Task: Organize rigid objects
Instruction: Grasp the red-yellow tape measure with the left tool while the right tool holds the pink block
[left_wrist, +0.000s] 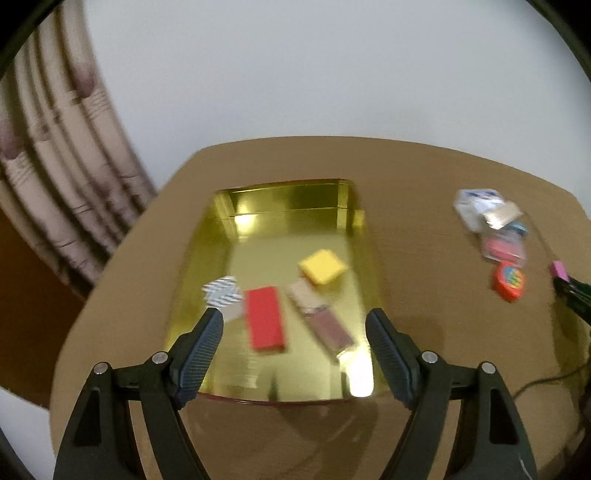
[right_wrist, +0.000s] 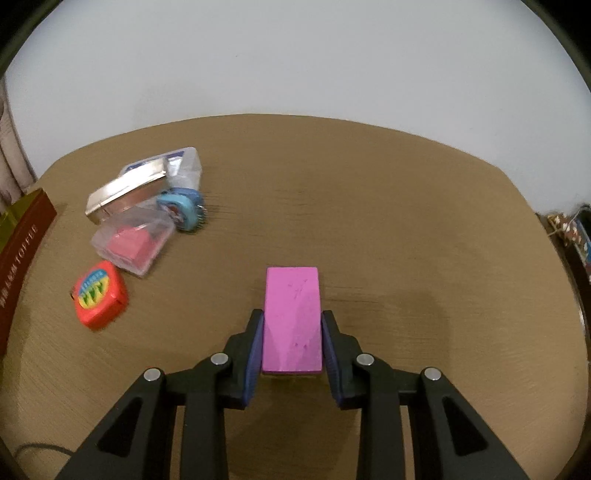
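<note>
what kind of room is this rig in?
Probably a home room, not a lab: patterned curtain, wooden table against a plain wall, a gold tin for household odds and ends.

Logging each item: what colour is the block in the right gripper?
Pink-magenta block, seen best in the right wrist view.

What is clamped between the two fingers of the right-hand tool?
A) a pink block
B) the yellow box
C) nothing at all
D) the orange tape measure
A: in the right wrist view the right gripper has both pads pressed against the sides of the pink block, while the orange tape measure lies apart on the table.
</note>
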